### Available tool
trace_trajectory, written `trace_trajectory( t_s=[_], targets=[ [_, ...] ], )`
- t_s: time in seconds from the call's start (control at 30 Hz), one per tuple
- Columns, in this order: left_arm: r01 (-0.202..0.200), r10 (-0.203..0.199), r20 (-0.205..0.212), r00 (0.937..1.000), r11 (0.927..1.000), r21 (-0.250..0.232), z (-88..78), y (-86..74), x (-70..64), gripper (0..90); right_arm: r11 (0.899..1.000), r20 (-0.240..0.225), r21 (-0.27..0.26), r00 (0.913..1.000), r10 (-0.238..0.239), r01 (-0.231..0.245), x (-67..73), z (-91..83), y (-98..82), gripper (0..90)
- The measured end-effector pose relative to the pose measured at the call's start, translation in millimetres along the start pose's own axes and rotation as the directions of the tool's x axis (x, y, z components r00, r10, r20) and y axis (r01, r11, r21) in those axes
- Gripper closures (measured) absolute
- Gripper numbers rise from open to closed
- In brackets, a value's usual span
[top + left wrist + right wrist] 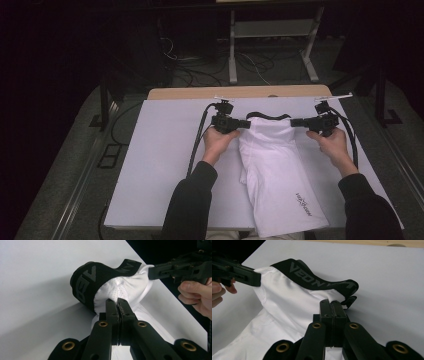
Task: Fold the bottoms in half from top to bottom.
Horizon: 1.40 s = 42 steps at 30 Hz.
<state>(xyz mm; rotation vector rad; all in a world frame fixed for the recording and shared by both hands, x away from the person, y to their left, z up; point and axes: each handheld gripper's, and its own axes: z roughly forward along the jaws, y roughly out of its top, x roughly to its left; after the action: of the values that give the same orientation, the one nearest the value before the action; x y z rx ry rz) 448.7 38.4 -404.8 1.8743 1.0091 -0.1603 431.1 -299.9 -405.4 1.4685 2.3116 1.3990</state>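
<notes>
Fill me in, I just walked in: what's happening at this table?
A person holds a tool in each hand and has pinched a pair of white shorts at the far end, by the black waistband. The left tool grips one corner, the right tool the other. The shorts lie lengthwise on the white table.

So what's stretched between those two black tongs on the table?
The top of the white shorts, with their black waistband, spans between the left tongs and right tongs, each clamped on an end; the high view shows it.
</notes>
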Motion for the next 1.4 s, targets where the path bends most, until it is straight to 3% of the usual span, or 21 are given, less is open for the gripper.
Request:
trace_trajectory(
  t_s=[0.6,1.4],
  targets=[
    [0.006,-0.005,0.032,0.9995,0.9999,-0.01,-6.9,-18.2,-13.8,87.5,0.999,0.009,-0.019,0.9996,-0.027,0.027,17.8,-16.4,-25.1,89.0],
    [-0.03,0.028,0.062,0.9977,0.999,0.033,-16.8,-36.6,-31.6,87.9,0.999,-0.003,-0.021,0.999,-0.044,0.044,34.8,-31.6,-50.5,89.0]
  ],
)
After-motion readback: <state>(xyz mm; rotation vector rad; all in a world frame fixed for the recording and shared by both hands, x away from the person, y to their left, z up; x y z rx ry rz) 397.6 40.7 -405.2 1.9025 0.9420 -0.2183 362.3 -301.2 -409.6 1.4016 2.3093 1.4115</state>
